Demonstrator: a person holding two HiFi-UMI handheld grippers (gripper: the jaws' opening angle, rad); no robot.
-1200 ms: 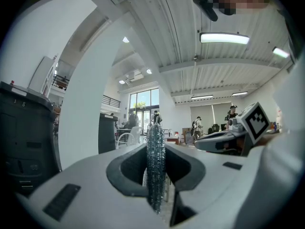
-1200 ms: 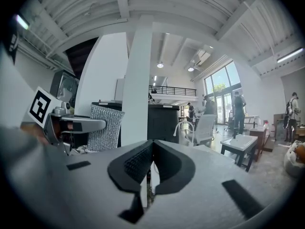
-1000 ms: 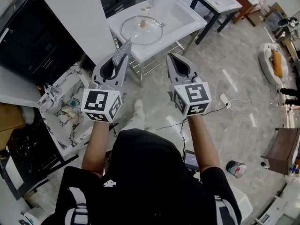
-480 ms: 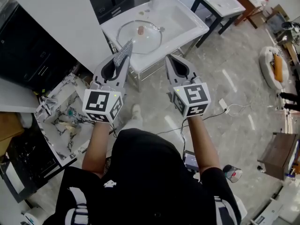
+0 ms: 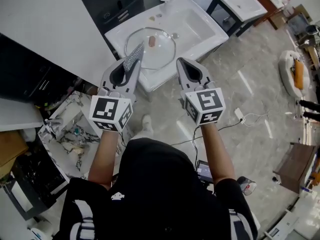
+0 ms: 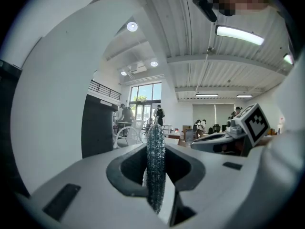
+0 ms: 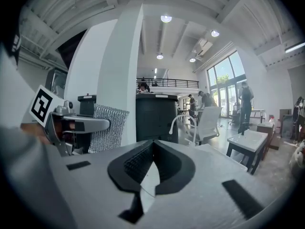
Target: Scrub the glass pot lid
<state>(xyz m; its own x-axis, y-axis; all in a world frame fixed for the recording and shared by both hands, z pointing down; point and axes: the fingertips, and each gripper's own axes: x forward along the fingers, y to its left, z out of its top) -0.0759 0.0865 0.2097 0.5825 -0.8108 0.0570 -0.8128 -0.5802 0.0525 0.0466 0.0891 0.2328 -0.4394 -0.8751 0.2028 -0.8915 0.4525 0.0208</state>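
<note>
Just ahead of both claws, flat on the white sink (image 5: 210,21): glass pot lid (image 5: 156,53), knob up. Nearest it, left claw (image 5: 134,60), clamped on a silvery scrubbing pad (image 6: 156,171) standing edge-on between the jaws, pad tip overlapping the lid's near rim in the head view. Alongside, right claw (image 5: 180,62), jaws pressed together, empty. Forearms (image 5: 104,151) stretched forward, parallel, roughly level.

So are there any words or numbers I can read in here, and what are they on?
No words or numbers are readable here.
Left cube on the left tongs: black-and-white square pattern, no letters.
Right cube on the right tongs: same kind of pattern.
White shirt print: too small to read.
Can: label too blurred.
</note>
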